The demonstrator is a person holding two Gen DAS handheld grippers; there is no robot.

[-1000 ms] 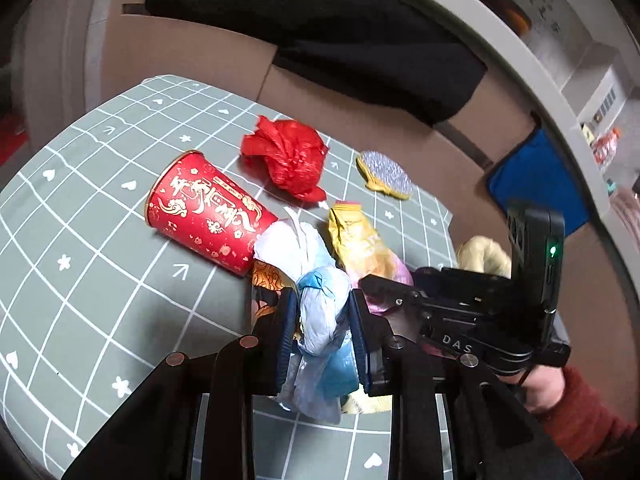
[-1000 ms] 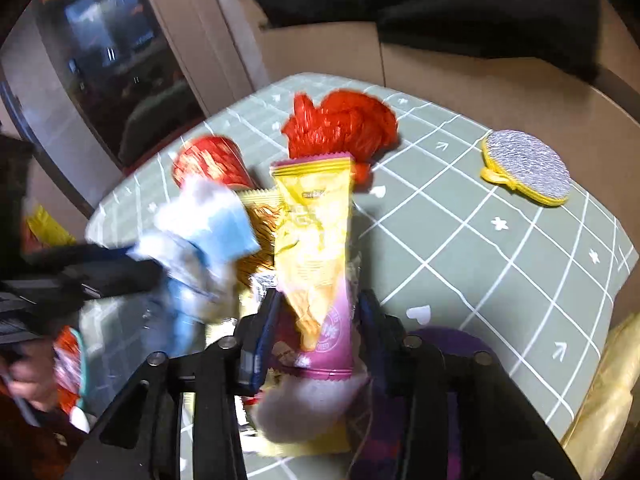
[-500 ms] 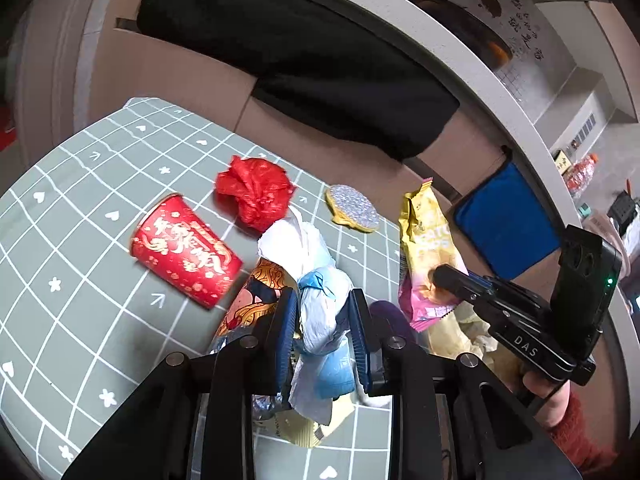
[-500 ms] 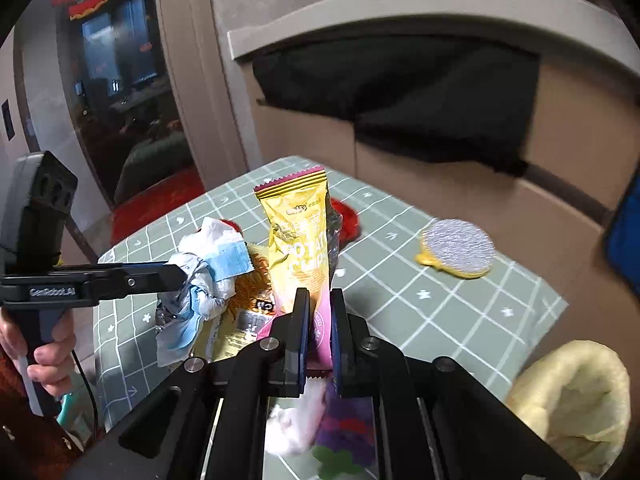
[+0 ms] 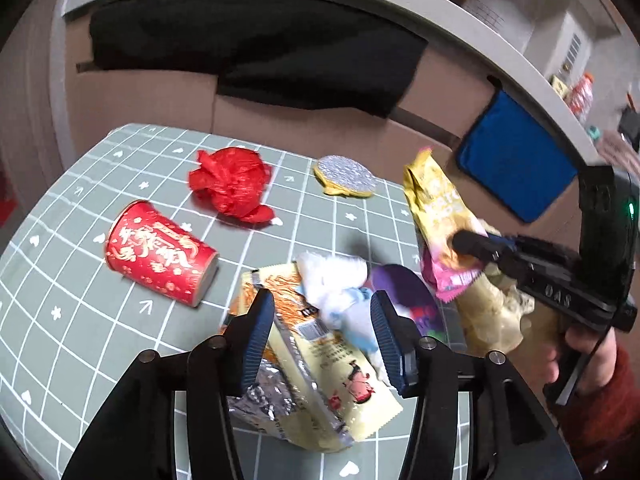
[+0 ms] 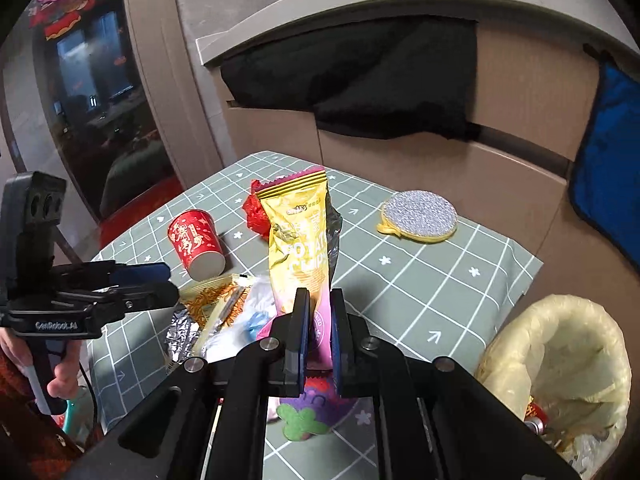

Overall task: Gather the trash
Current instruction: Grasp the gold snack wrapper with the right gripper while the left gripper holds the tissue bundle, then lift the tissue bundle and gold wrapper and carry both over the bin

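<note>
Released: left tool [image 5: 322, 320] now spread apart, white-blue wad [image 5: 340, 292] dropped on table [image 5: 80, 280]. Right tool [image 6: 319, 334] clamps chip packet [image 6: 304, 240]. Right view alone: lined bin [image 6: 560, 360].

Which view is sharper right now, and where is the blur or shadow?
Left wrist view: the white and blue wad between the open left gripper is motion-smeared; the red paper cup stays crisp. Right wrist view: sharper, potato chips bag lettering readable; shadow darkens the table's near-left part.
</note>
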